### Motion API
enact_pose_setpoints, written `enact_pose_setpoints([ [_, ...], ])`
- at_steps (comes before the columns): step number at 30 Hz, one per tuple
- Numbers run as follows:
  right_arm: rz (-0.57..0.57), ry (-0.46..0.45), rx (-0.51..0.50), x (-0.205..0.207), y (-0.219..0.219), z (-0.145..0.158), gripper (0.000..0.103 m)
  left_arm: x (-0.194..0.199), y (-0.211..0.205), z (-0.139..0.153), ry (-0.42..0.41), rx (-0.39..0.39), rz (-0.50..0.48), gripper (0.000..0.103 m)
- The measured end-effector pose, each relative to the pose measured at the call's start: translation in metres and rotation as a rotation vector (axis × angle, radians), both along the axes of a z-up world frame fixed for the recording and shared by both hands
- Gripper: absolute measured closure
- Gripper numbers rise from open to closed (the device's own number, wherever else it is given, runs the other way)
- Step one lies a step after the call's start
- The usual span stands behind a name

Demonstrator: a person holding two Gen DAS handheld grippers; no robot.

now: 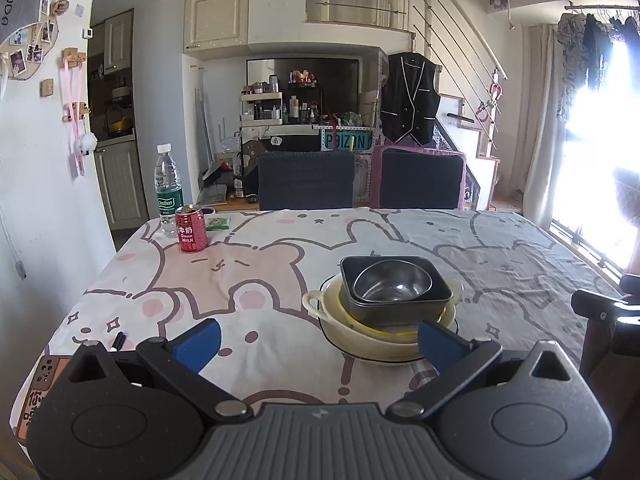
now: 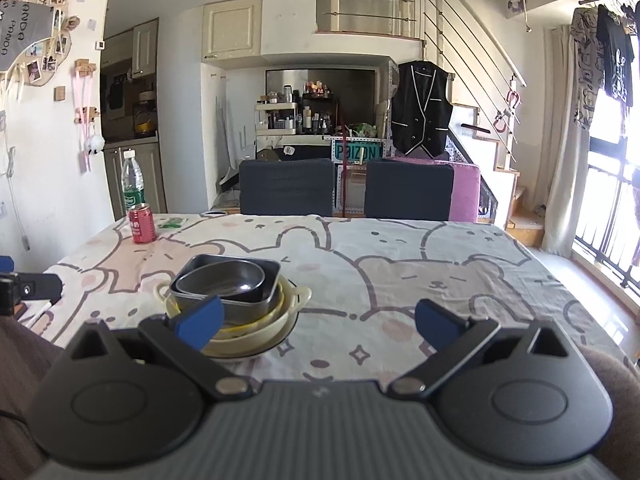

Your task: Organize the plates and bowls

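A stack of dishes stands on the table: a steel bowl [image 1: 394,285] inside a dark square bowl [image 1: 440,294], on a cream handled bowl [image 1: 320,304] and a white plate [image 1: 352,354]. The stack also shows in the right wrist view, with the steel bowl [image 2: 224,278] on top. My left gripper [image 1: 318,344] is open and empty, just in front of the stack, which lies toward its right finger. My right gripper [image 2: 318,322] is open and empty, with the stack by its left finger.
A red can [image 1: 191,229], a water bottle [image 1: 168,190] and a green packet [image 1: 218,223] stand at the far left of the table [image 1: 260,280]. Two dark chairs [image 1: 306,180] stand behind it. A pen [image 1: 119,341] lies near the left edge.
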State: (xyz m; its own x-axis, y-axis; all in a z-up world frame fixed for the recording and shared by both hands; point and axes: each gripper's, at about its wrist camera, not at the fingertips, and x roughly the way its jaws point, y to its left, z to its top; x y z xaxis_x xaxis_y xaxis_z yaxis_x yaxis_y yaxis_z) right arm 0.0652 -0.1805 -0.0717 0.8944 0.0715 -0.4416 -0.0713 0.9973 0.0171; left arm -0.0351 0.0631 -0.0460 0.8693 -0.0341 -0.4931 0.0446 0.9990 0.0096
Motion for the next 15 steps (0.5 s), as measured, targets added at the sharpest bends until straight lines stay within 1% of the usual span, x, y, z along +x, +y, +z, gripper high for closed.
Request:
enact_pose_setpoints([
  [15, 0.015, -0.003, -0.01, -0.0032, 0.0032, -0.0001, 0.0, -0.0004, 0.0004, 0.0002, 0.001, -0.015, -0.003, 0.0],
])
